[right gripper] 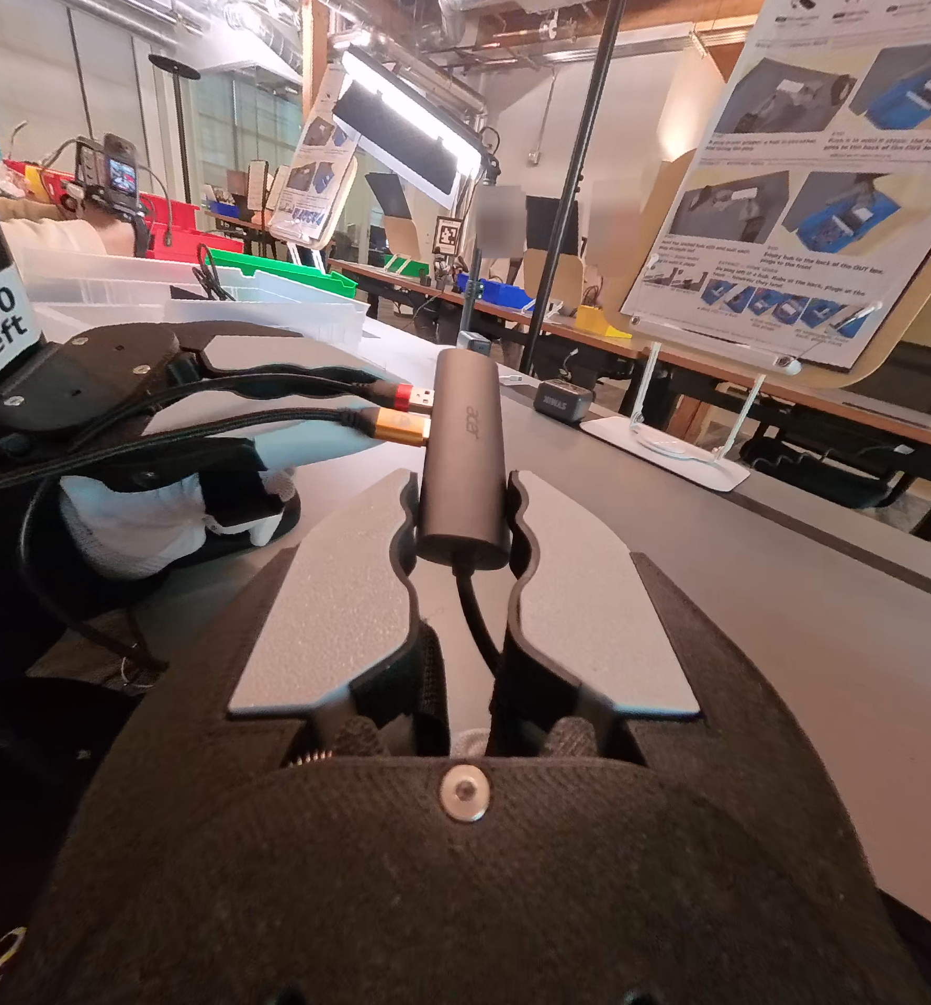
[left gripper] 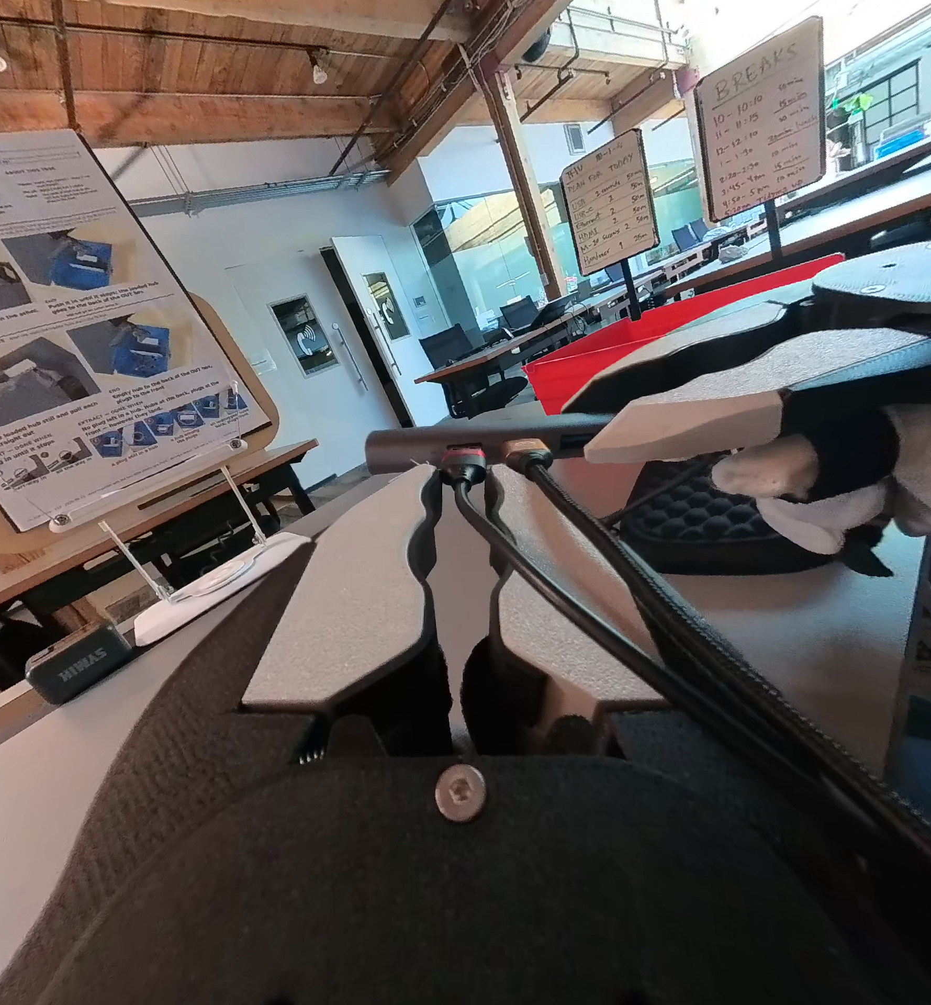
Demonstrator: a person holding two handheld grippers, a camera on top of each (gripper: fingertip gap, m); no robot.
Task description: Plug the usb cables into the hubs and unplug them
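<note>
— What has the right gripper (right gripper: 460, 522) got?

— The hub (right gripper: 466, 451), a grey bar. The jaws are clamped on its near end, one finger on each side, and its own black lead (right gripper: 476, 625) drops back between them toward the wrist. The bar points straight out past the fingertips, lifted clear of the grey table (right gripper: 724, 625).

— And the left gripper (left gripper: 460, 478)?

— Closed round the red plug (left gripper: 464, 459), with its black cable (left gripper: 506, 554) running back through the gap between the fingers. From the right side you can see the plug's metal tip bare, right at the hub's port; I can't quite tell whether it sits partly in or is just touching.

— The other cable?

— The gold plug (left gripper: 525, 450) is seated in the hub just beside the red one, outside the left jaws, on their right. Its braided cable (left gripper: 669, 609) trails back over the right finger. A gloved hand (left gripper: 854, 478) shows under the right gripper's fingers.

— Beyond the fingertips?

— Ahead and left of the left jaws, an instruction board (left gripper: 88, 337) on a white stand, with a small dark box (left gripper: 80, 671) near its foot. Behind the hub, a red bin (left gripper: 588, 370).
</note>
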